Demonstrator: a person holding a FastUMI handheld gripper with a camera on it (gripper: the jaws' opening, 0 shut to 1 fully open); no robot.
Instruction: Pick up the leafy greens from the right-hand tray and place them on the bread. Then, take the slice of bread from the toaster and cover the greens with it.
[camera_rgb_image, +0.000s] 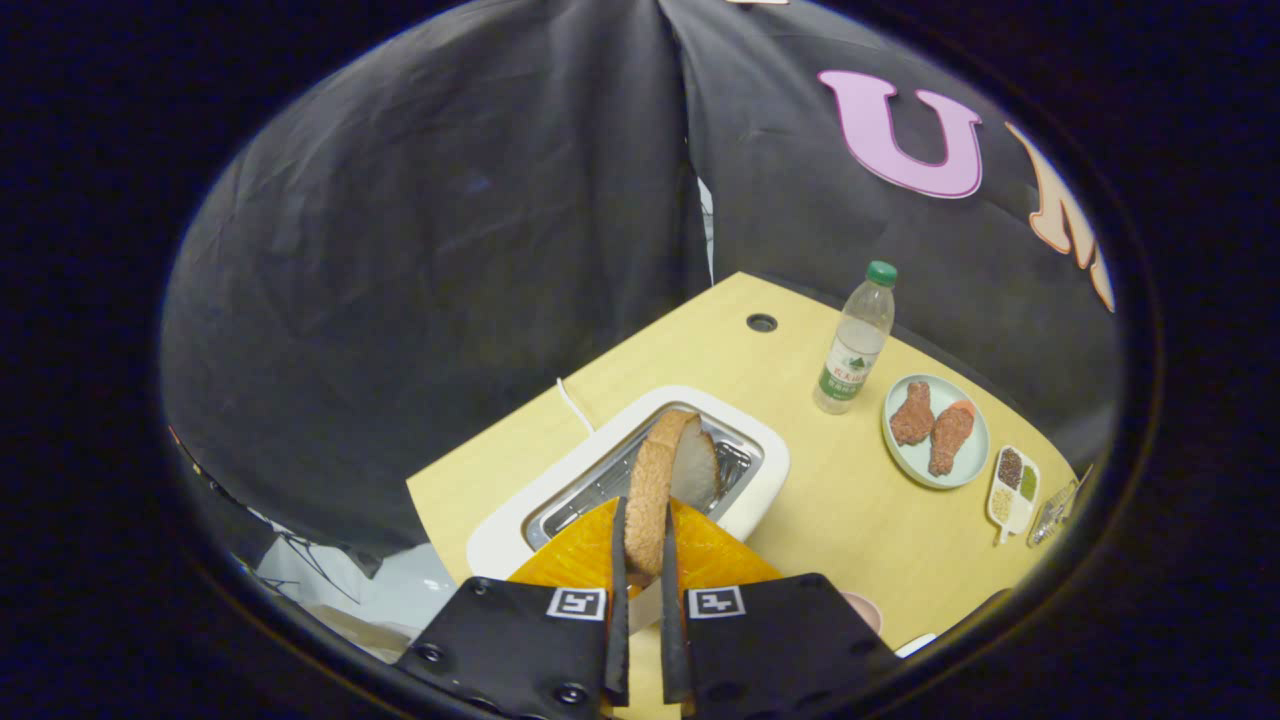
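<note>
Bread slice gripped above the toaster.
Gripper (641, 560) clamped the brown-crusted bread slice (655, 480) just ahead, over the white toaster (770, 462); covering greens remained.

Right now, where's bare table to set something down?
Bare table between toaster and plate, below the bottle. Crowded by plate and small dish. Hand-held gripper shut on bread slice.

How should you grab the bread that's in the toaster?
Take the brown-crusted slice of bread by its top crust edge, coming from straight above. It stands upright on edge over the white toaster's slot, so its two flat faces suit the fingers. The tool already appears shut on it that way, one finger on each face.
</note>
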